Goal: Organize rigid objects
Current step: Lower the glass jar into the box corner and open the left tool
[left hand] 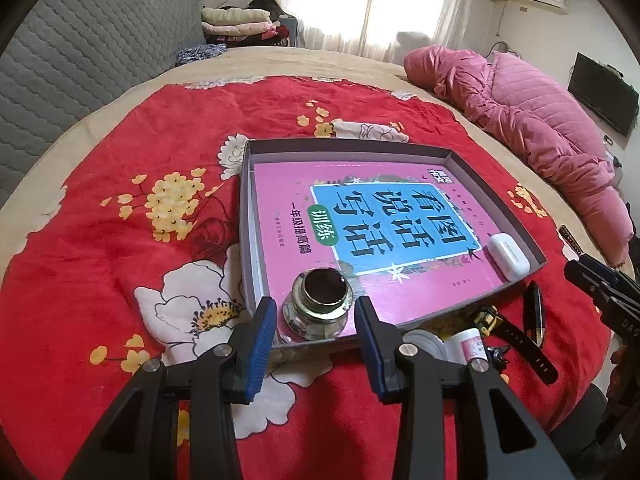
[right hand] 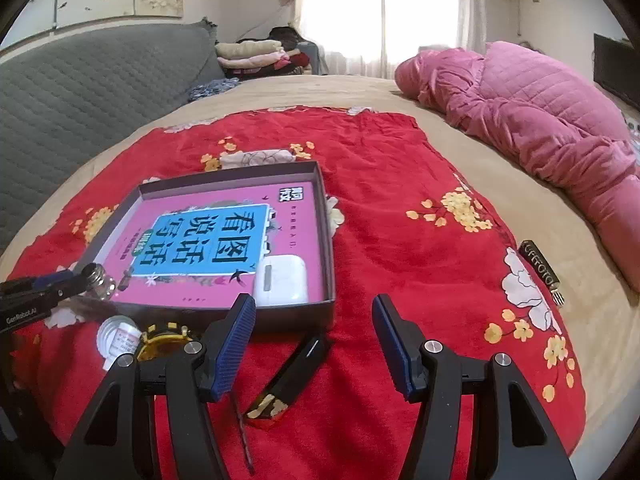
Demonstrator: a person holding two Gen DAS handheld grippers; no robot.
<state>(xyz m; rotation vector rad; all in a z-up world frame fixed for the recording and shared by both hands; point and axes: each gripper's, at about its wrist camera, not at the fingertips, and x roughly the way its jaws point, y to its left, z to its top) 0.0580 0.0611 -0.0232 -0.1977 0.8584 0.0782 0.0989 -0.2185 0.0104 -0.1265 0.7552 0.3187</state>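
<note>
A grey shallow box (left hand: pixel 420 151) (right hand: pixel 328 240) lies on the red floral blanket and holds a pink book (left hand: pixel 360 216) (right hand: pixel 208 232). A white earbud case (left hand: pixel 509 255) (right hand: pixel 282 280) sits in its near right corner. A glass ink bottle (left hand: pixel 319 304) (right hand: pixel 100 280) stands in the near left corner. My left gripper (left hand: pixel 316 320) is open, its jaws on either side of the bottle, not touching it. My right gripper (right hand: pixel 314 322) is open and empty above a black pen (right hand: pixel 296 372) (left hand: pixel 534 314). A black and yellow watch (left hand: pixel 508 336) (right hand: pixel 160 340) and a small white jar (left hand: pixel 466 344) (right hand: pixel 118 336) lie in front of the box.
A pink quilted jacket (left hand: pixel 532 120) (right hand: pixel 540 120) lies at the right of the bed. A grey padded headboard (left hand: pixel 80 60) (right hand: pixel 92 80) is at the left. A small dark labelled item (right hand: pixel 542 272) lies at the blanket's right edge. Folded clothes (right hand: pixel 256 54) are piled at the back.
</note>
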